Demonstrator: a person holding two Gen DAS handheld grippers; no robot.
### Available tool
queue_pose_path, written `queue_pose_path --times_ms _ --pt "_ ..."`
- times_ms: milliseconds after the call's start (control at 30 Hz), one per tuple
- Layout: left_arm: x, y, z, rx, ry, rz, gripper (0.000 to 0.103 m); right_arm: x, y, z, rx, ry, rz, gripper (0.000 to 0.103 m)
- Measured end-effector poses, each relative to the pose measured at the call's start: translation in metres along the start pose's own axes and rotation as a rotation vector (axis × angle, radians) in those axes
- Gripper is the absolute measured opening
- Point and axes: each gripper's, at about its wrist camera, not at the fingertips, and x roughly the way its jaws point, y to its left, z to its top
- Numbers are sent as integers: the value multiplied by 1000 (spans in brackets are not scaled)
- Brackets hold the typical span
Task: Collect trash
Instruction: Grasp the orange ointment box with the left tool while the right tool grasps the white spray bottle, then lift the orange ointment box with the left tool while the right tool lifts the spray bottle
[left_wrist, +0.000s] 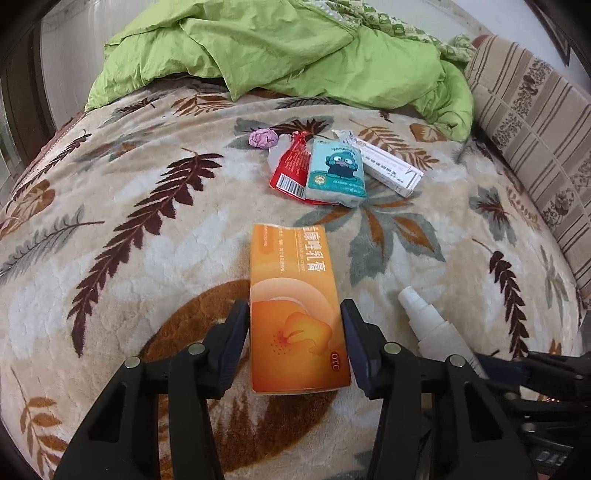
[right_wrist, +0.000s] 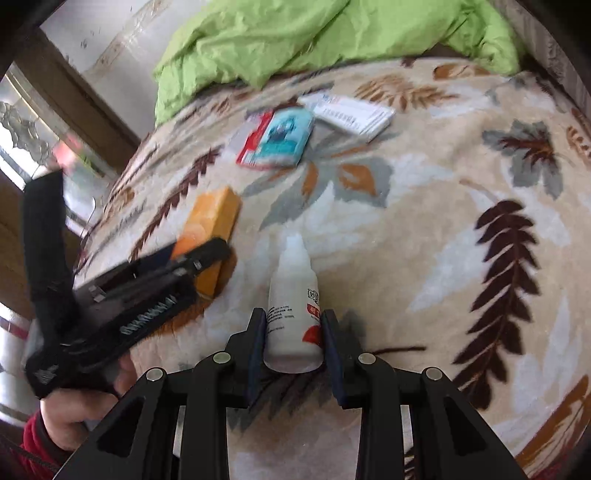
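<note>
On the bed's leaf-patterned blanket (left_wrist: 129, 258), the left gripper (left_wrist: 295, 343) pinches an orange ointment box (left_wrist: 295, 314) between its fingers. Just right of that box, the right gripper (right_wrist: 293, 343) clamps a white dropper bottle (right_wrist: 293, 306). Beyond the box lie a tissue pack (left_wrist: 336, 173), a red wrapper (left_wrist: 290, 170), a white carton (left_wrist: 388, 162) and a crumpled purple wad (left_wrist: 263, 138).

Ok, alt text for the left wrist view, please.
The left claw grips an orange carton on a leaf-patterned blanket. Beyond lie a red wrapper, teal tissue pack and white box.
</note>
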Motion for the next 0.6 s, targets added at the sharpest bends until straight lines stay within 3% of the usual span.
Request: queue_pose_path --times_ms 200,367,433,600 --pt "-9 5 1 -20 -24 -19 48 11 -3 2 23 38 -8 32" --pt "-21 2 0 2 -71 3 48 14 4 4 9 15 -38 31" --pt "-28 2 -1 16 -108 34 48 9 5 6 16 -19 -35 31" --pt "-44 1 -1 38 -194 104 48 -23 14 7 -5 -203 -109 31"
